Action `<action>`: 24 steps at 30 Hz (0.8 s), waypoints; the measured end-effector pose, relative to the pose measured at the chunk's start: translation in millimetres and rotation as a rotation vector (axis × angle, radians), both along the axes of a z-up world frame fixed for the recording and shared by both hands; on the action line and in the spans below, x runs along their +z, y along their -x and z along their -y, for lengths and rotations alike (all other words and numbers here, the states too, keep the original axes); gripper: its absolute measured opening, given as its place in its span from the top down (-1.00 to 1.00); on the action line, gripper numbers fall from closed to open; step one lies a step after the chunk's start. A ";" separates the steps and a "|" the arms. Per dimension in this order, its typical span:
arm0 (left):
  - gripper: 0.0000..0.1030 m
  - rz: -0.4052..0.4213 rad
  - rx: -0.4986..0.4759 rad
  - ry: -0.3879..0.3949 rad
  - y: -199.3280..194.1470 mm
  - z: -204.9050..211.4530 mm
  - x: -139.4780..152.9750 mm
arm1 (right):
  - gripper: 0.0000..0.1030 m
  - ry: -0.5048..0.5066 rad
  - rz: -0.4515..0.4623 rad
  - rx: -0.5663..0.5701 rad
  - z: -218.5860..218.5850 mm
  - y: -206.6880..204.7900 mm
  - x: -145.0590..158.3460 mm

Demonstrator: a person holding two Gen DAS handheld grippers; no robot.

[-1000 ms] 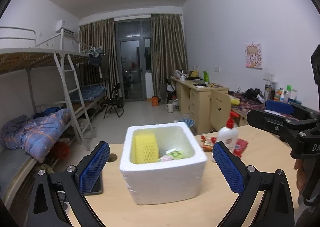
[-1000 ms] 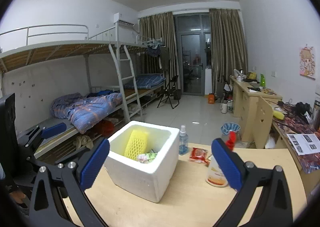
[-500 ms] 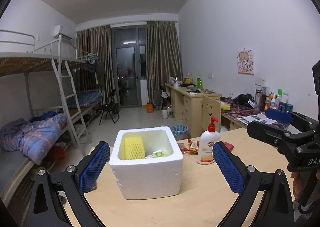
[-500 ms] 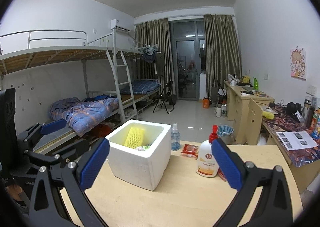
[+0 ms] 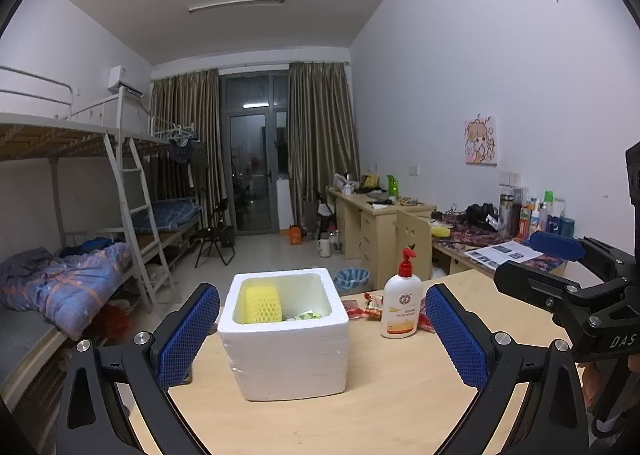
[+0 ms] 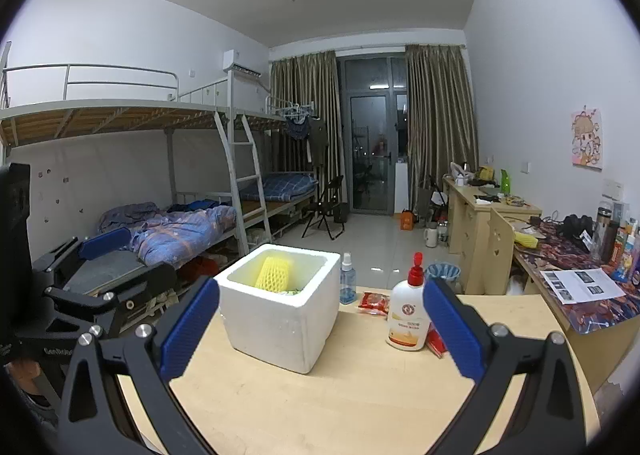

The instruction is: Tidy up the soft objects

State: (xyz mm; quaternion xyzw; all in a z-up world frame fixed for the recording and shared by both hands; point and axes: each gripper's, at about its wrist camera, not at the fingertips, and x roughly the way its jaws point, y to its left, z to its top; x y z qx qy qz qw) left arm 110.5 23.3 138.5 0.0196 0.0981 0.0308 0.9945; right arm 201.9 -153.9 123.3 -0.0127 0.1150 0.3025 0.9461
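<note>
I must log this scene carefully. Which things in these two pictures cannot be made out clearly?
- Foam box contents: in both views its walls hide all but the yellow foam net and a greenish scrap.
- Red snack packets: the pump bottle partly covers them; print too small.
- Small spray bottle: hidden behind the box in the left wrist view.
- Table: near edge cut off by both frames.

Foam box [image 5: 286, 351] on table [image 5: 360, 415]; pump bottle [image 5: 401, 309] right of it; net sleeve [image 5: 262, 303] inside.
</note>
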 end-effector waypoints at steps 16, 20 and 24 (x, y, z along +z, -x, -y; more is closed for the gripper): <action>-0.99 0.084 0.007 0.056 32.1 -4.9 -39.6 | -1.00 -0.041 0.017 0.010 9.4 21.1 -42.8; -0.99 0.089 0.039 0.044 37.7 -3.2 -55.7 | -1.00 -0.044 0.023 0.009 12.2 27.4 -56.7; -0.99 0.062 0.063 0.049 37.3 -1.9 -74.4 | -1.00 -0.046 0.009 0.013 10.3 35.3 -70.4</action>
